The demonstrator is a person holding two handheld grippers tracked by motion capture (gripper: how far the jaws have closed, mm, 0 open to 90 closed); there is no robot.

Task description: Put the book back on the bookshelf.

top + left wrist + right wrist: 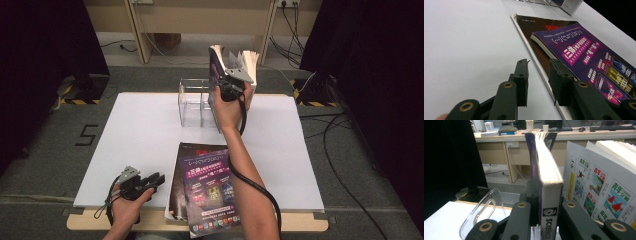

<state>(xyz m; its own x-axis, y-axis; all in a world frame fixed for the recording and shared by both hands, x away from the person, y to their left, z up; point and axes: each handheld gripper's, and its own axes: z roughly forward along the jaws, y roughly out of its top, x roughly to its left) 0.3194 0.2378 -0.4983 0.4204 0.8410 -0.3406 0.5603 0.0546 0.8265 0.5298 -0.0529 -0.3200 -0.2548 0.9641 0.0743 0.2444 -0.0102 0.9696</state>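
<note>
So the purple magazine (544, 185) is standing upright on its edge, clamped spine-first in the right gripper (545, 207), jaws pressed on both covers near the bottom with the "SCIENCE" spine facing the camera in the right gripper view. From the high view it's held up over the far middle of the counter (140, 135), right at the clear acrylic holder (195, 102), with its pages fanning out a bit at the top. Just beside it there's another magazine (599, 192) standing, the white one with little sailboat covers printed on the back; can't tell if the two actually touch. Closer to the person, a stack of two magazines (207, 192) lies flat at the near edge of the counter, a purple one on top of a dark brown one, hanging slightly over the edge. The left gripper (150, 182) rests low on the counter just to the left of that stack, jaws partly open and holding nothing; in the left gripper view its right jaw sits right at the edge of the bottom magazine, the left jaw over bare white counter.
</note>
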